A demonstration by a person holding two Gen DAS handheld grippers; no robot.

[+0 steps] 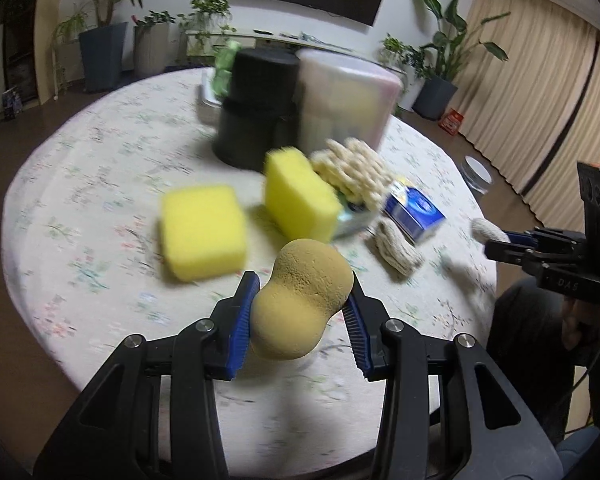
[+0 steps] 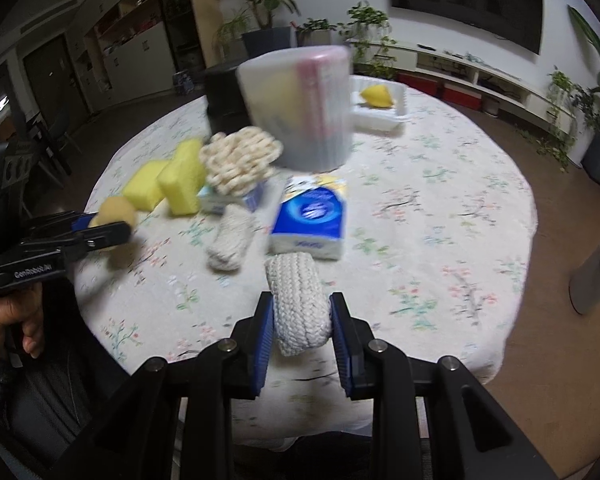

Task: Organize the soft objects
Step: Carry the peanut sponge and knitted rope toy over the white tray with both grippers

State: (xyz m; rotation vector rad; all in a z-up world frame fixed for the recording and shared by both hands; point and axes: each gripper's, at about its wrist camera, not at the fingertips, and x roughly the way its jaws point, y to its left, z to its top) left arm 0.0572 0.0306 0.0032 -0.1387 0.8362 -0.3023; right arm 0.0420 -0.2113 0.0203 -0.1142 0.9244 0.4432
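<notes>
Both grippers are loaded above the floral tablecloth [image 2: 440, 208]: left gripper [image 1: 303, 285] squeezes a tan peanut-shaped sponge [image 1: 300, 300] between its blue pads, right gripper [image 2: 301, 305] is clamped nearly closed on a white braided rope bundle [image 2: 298, 304]. Just past them lie a second rope bundle [image 2: 230, 246], a blue tissue pack [image 2: 312, 220] and two yellow sponges [image 1: 204, 236]. Further back: a cream knitted piece [image 2: 240, 158], then a translucent container [image 2: 300, 108] beside a black cylinder [image 1: 256, 108].
</notes>
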